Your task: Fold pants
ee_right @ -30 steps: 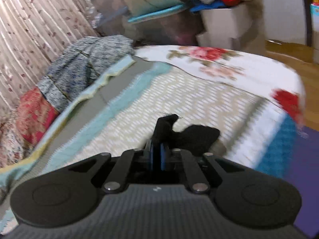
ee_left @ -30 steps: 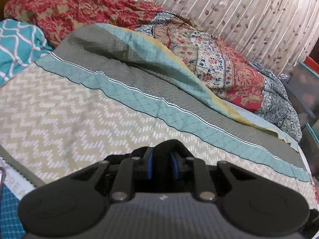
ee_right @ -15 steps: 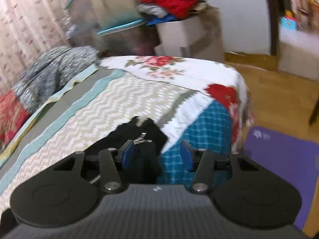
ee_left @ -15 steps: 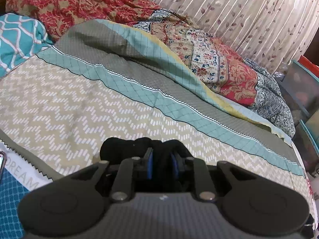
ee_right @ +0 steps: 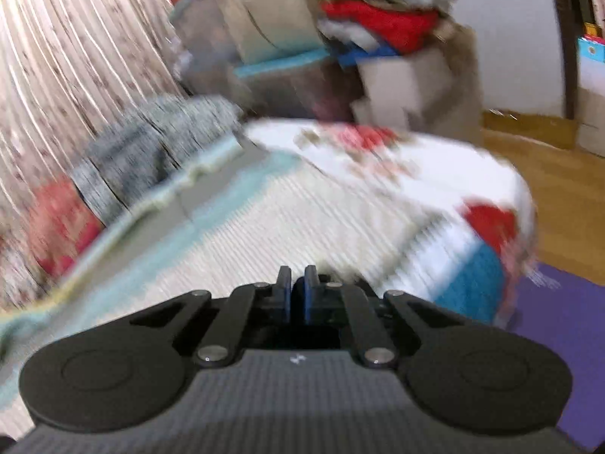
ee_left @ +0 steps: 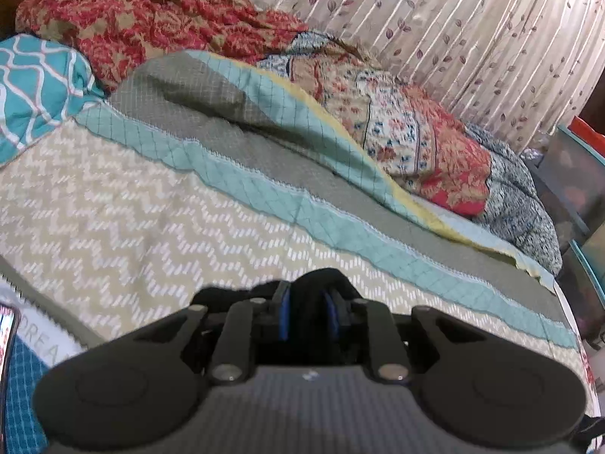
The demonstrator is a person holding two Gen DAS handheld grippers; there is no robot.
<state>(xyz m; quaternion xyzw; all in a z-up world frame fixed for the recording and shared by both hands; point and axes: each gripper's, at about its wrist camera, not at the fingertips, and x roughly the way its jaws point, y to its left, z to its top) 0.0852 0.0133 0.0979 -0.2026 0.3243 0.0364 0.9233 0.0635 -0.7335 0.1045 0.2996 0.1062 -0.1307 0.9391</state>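
Over patterned bedspread (ee_left: 113, 204): left gripper (ee_left: 307, 312) clamped on black pants (ee_left: 315, 283), right gripper (ee_right: 297, 295) just closed.

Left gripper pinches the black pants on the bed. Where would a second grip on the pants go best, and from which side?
Grip the black pants at the loose fold bulging out on the picture-left of the left gripper. Come in from that side, low over the bedspread. That fold lies bunched and free of the fingers; the rest is hidden under the gripper.
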